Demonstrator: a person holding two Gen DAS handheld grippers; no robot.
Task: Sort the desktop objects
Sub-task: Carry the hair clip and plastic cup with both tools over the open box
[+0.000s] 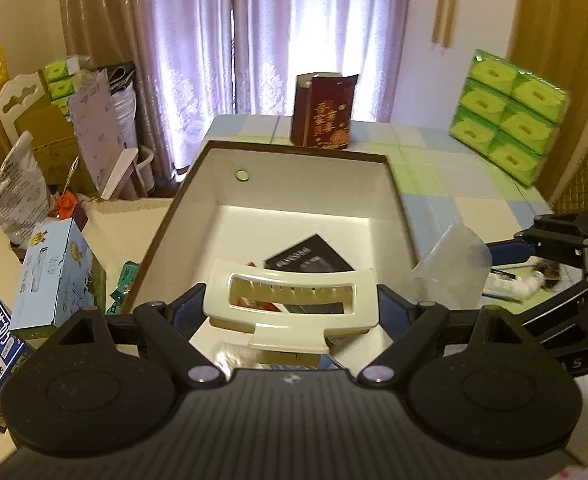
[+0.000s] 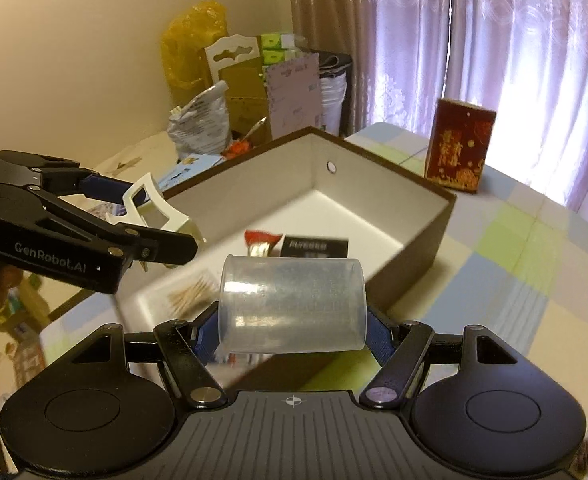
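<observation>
While L tool [image 1: 292, 312] grips holder [image 1: 290, 300], R tool [image 2: 292, 332] grips cup [image 2: 292, 304].

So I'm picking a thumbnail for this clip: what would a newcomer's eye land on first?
Probably the big open box, brown outside and white inside, in the middle of the checked tablecloth. Next come the two loads above it: the left gripper clamps a cream plastic piece with a slotted window, and the right gripper holds a clear plastic cup on its side. The green tissue packs on the table's right catch the eye too.

Home room: lace curtains [image 1: 254, 40], tissue packs [image 1: 509, 116], checked tablecloth [image 2: 513, 280]
</observation>
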